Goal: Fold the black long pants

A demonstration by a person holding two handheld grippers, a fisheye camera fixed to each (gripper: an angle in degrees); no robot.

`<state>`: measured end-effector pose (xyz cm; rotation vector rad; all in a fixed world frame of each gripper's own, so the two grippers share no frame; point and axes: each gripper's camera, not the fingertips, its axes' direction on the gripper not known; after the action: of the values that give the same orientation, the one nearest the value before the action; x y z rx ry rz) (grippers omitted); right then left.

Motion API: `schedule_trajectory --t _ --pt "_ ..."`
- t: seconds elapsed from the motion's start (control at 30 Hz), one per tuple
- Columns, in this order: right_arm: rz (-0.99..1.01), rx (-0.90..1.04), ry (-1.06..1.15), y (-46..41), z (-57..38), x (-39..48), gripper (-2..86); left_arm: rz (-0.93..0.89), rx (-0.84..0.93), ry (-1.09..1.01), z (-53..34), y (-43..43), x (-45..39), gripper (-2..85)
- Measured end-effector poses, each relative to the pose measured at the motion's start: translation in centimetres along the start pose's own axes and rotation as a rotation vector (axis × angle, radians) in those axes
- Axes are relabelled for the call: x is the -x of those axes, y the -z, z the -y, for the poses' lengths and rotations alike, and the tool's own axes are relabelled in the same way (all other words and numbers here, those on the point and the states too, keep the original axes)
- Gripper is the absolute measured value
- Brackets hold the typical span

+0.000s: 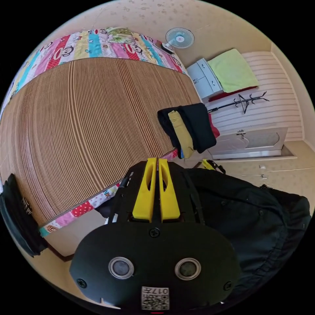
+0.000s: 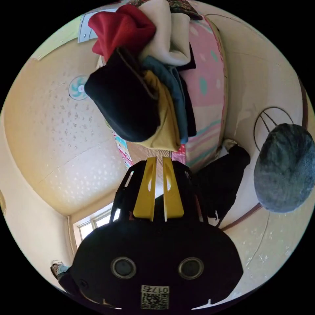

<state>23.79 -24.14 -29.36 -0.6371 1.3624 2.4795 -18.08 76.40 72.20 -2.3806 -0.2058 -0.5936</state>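
Note:
My left gripper (image 1: 157,159) hangs over the near edge of the bed, its yellow jaws pressed together with nothing between them. A large black cloth (image 1: 259,213) with small buttons bulges to its right; I cannot tell whether it is the pants or a person's clothing. In the right gripper view, my right gripper (image 2: 159,158) points up at a pile of clothes (image 2: 141,98), its jaws nearly touching with a thin slit and nothing at the tips. A black cloth (image 2: 226,180) hangs just right of that gripper.
A striped bamboo mat (image 1: 92,128) covers the bed over a colourful sheet (image 1: 98,44). Folded black, mustard and red clothes (image 1: 187,129) sit at the bed's corner. A fan (image 1: 179,37), a cabinet (image 1: 205,78) and a coat stand (image 1: 244,101) lie beyond. A grey round cushion (image 2: 285,167) is at the right.

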Motion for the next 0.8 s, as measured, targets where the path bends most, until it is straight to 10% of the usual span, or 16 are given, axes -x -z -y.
schedule_trajectory --t 0.47,0.63,0.8 --pt "-0.357 -0.08 0.391 -8.9 -1.0 22.3 2.5 -0.083 -0.22 0.38 -9.1 0.2 5.7 -1.0" --pt "-0.037 0.212 0.707 -18.2 -2.9 31.2 1.4 -0.146 -0.307 0.455 -9.8 0.7 7.0 -1.0" --pt "-0.265 0.566 0.777 -30.3 -6.1 33.6 0.7 -0.113 -0.22 0.374 -5.3 -0.8 5.0 -1.0"
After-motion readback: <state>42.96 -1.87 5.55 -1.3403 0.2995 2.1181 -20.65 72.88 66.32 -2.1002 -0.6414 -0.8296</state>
